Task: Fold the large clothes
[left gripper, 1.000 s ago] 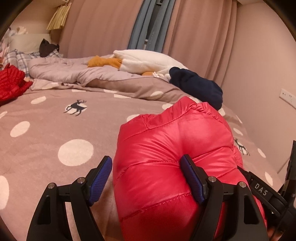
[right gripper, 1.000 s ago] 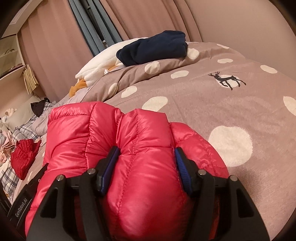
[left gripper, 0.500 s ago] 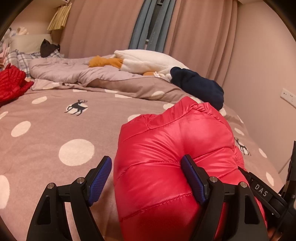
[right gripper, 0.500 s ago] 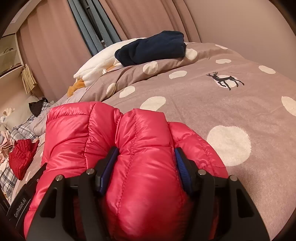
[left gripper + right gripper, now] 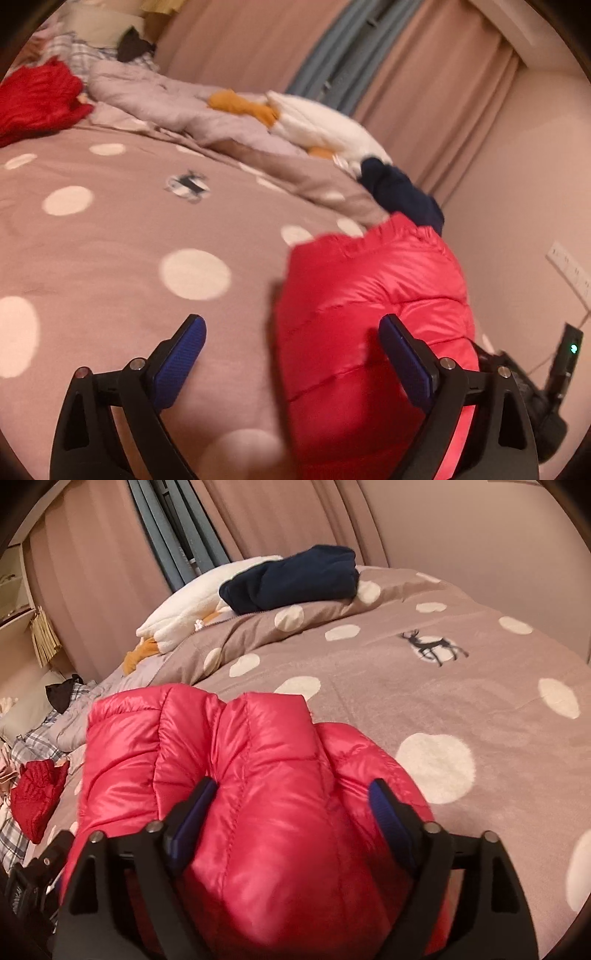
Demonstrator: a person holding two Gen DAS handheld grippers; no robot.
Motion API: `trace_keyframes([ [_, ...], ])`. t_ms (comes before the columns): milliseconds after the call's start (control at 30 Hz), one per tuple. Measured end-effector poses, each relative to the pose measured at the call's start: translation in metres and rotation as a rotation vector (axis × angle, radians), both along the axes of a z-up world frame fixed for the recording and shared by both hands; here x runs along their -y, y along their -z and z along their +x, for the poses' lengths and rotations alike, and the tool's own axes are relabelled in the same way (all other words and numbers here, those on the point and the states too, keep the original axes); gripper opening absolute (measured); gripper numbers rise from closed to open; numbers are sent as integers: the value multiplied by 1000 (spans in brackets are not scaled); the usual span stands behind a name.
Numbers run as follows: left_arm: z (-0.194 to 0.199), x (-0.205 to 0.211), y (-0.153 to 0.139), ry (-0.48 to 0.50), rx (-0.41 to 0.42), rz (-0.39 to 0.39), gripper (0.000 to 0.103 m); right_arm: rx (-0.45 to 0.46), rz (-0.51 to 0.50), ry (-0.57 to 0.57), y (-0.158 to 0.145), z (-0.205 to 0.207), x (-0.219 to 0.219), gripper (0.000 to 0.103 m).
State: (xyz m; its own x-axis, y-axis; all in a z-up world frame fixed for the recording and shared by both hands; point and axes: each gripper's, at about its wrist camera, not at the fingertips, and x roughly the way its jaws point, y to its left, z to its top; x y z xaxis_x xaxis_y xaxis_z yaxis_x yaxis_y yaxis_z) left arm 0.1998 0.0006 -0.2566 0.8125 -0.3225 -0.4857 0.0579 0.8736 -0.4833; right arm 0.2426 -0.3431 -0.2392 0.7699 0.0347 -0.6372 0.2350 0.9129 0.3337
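A shiny red puffer jacket lies bunched on the dotted bedspread. My left gripper is opening. Its left pad hangs over bare bedspread, and only the jacket's left edge reaches between the fingers. In the right wrist view the jacket bulges up between the fingers of my right gripper, whose jaws are also opening. Their pads stand wide at the sides of the fold and no longer pinch it. The jacket's near part is hidden under both grippers.
A folded navy garment and a white plush lie at the head of the bed. A red knit garment lies at the far left by rumpled bedding. A wall with a socket is close on the right.
The left gripper swung left and rolled, and its jaws spread. Its right pad no longer dents the jacket. The right gripper stayed in place and its jaws widened off the jacket fold.
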Motion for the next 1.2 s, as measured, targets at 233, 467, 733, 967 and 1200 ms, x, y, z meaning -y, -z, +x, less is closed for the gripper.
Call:
trace_keyframes([
  [233, -3, -37, 13, 64, -7, -324, 102, 113, 49, -24, -39, -58, 17, 102],
  [467, 13, -31, 34, 209, -104, -504, 102, 110, 193, -30, -30, -89, 43, 103],
  [733, 27, -11, 48, 262, -181, -514, 102, 65, 563, -84, 25, -77, 52, 103],
  [967, 28, -5, 54, 305, -158, -520, 102, 95, 903, -147, 74, -62, 46, 102],
  [1200, 33, 0, 58, 433, -179, -629, 102, 65, 847, -169, 65, -56, 28, 103],
])
